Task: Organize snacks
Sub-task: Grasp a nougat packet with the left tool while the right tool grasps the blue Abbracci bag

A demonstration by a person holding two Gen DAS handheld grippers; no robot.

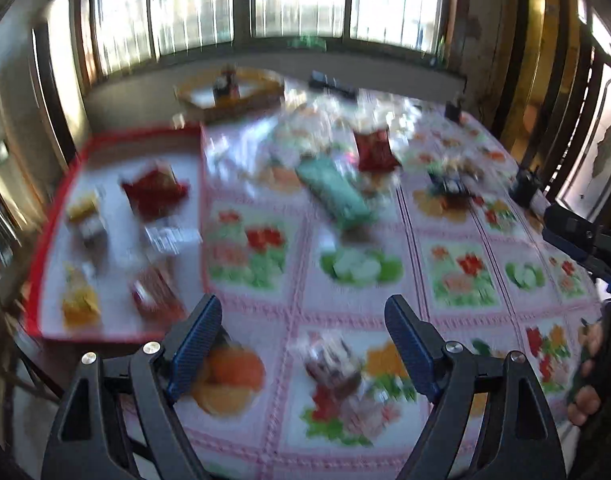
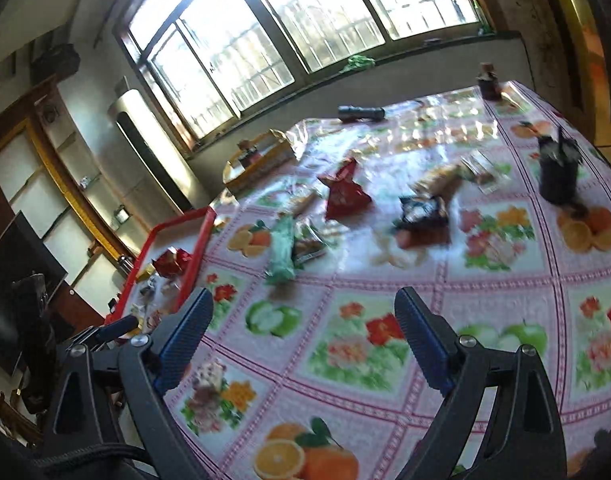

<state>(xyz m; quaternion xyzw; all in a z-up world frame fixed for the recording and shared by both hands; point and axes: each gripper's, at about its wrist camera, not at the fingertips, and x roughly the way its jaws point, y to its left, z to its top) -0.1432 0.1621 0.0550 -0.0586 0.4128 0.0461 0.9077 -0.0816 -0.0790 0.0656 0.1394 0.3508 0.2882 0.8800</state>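
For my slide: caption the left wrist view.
Open left gripper over floral tablecloth; snack packets fill red-rimmed tray.

Left wrist view motion-blurred: packets in red tray (image 1: 105, 140) unreadable. Right wrist view: tray half hidden behind left tongs (image 2: 117, 326). Snack pile (image 2: 345, 196) on surface smeared, labels illegible.

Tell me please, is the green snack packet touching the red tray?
Apart. The left wrist view shows the green snack packet lying on the tablecloth, with bare cloth between it and the red tray rim.
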